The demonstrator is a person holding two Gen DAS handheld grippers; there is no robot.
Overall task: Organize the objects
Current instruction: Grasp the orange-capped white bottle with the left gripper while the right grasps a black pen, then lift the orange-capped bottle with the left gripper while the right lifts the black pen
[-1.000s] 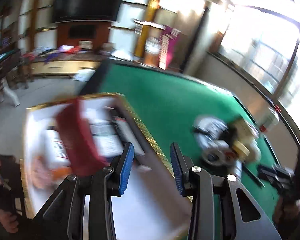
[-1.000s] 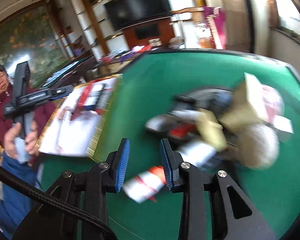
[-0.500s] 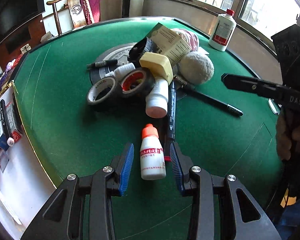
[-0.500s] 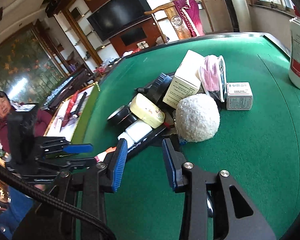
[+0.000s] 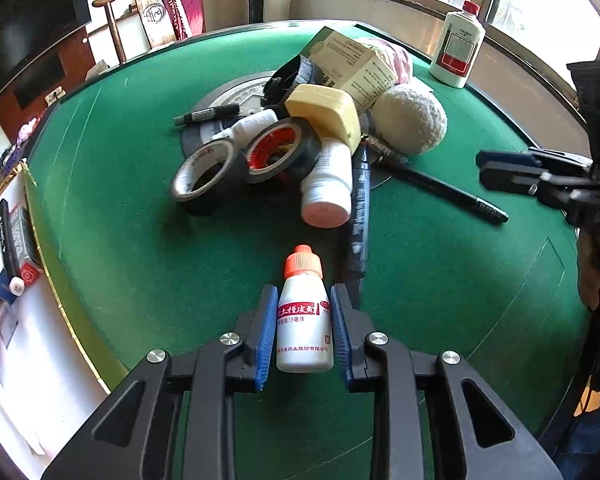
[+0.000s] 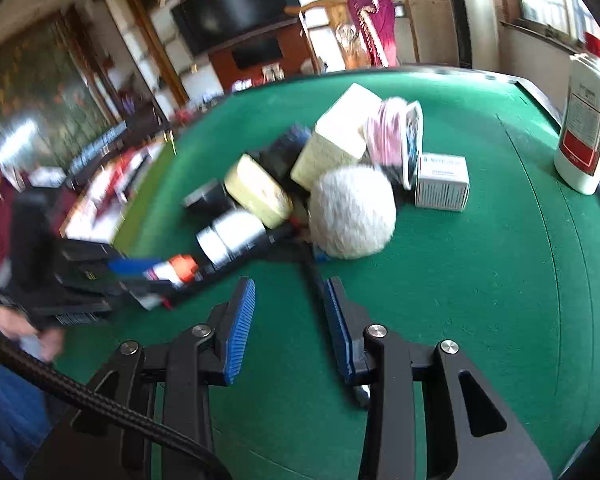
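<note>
A small white bottle with an orange cap [image 5: 304,320] lies on the green felt table [image 5: 120,200], in front of a pile of objects. My left gripper [image 5: 304,336] is closing on it, and its blue pads touch both sides of the bottle. The right wrist view shows the same bottle [image 6: 176,272] blurred in the left gripper [image 6: 140,276]. My right gripper [image 6: 290,292] stands open over the felt near a white woolly ball [image 6: 352,212]. A black pen [image 6: 314,276] runs under its right finger, ungripped.
The pile holds two tape rolls [image 5: 208,176], a yellow box [image 5: 324,112], a white pill bottle [image 5: 328,184], a carton [image 5: 352,64] and pens. A tall white bottle [image 5: 458,48] stands at the far edge. A white tray [image 5: 4,240] with items lies left. A person stands behind.
The left gripper swung from the tray to the pile, then narrowed its jaws onto the small bottle. The right gripper came down closer to the woolly ball and the pen.
</note>
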